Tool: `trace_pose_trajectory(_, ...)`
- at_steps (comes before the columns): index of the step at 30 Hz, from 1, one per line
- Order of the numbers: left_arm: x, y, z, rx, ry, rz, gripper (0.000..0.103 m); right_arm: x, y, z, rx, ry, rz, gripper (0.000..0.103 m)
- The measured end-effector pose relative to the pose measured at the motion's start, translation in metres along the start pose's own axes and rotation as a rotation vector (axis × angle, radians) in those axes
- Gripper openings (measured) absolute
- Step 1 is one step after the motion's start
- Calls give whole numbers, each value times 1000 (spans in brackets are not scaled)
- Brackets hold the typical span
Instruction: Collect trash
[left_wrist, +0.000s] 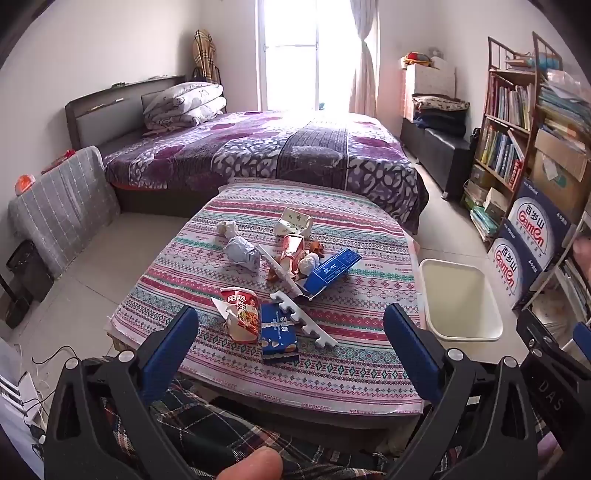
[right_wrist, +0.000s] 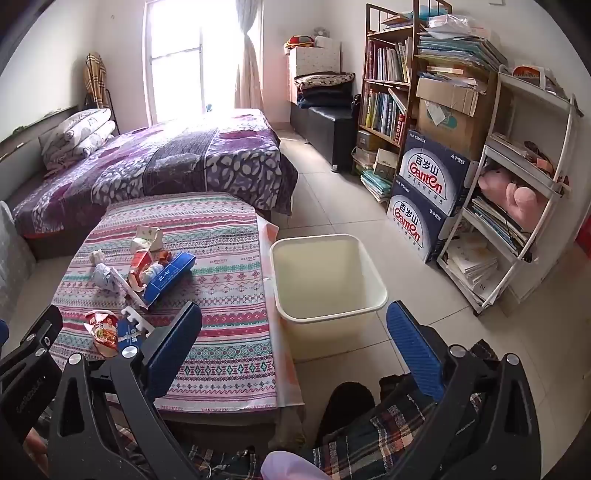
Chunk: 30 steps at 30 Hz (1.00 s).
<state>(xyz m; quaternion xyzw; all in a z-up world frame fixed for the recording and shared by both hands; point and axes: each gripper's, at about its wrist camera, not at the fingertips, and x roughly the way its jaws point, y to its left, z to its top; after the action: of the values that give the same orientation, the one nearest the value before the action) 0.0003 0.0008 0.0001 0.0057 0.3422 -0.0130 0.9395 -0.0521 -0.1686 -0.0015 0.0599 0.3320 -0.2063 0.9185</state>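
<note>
Both grippers up over the near edge of the counter (left_wrist: 332, 373), pointing down and forward. My left gripper (left_wrist: 291, 336) has its jaws spread as wide as they go, nothing between them, nothing touched. My right gripper (right_wrist: 295, 332) is the same: jaws fully apart, empty, hanging over the floor beside the counter.

Trash lies on the striped cloth. Nearest me: a red noodle cup (left_wrist: 240, 314), crushed and tipped on its side, touching a small blue box (left_wrist: 277, 334). A white foam strip (left_wrist: 303, 323) lies just beside the box. Farther back, a loose heap: a crumpled grey paper ball (left_wrist: 242, 254), a smaller white paper wad (left_wrist: 227, 228), a long blue carton (left_wrist: 334, 271), a torn red-and-white carton (left_wrist: 293, 247), a pale carton (left_wrist: 293, 221) behind it.

The cream bin (right_wrist: 328, 280) stands on the floor, right against the counter's right side, open top, inside looks bare. Bed (left_wrist: 258, 147) beyond the counter.
</note>
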Motion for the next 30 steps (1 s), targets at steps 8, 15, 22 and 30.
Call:
trace_pose_trajectory(8,0,-3,0,10,1,7,97,-2,1,1,-7,-2,-6,96)
trace_pose_trajectory(15,-1,2,-2,4,-2,6,97,0,2,2,-19,-12,-18,96)
trace_pose_trajectory(22,2,0,-2,3,15,12,97,0,7,0,-19,-10,-19,96)
trace_pose_trajectory(30,1,3,-2,-7,17,15,97,-2,5,0,-32,-16,-20,96)
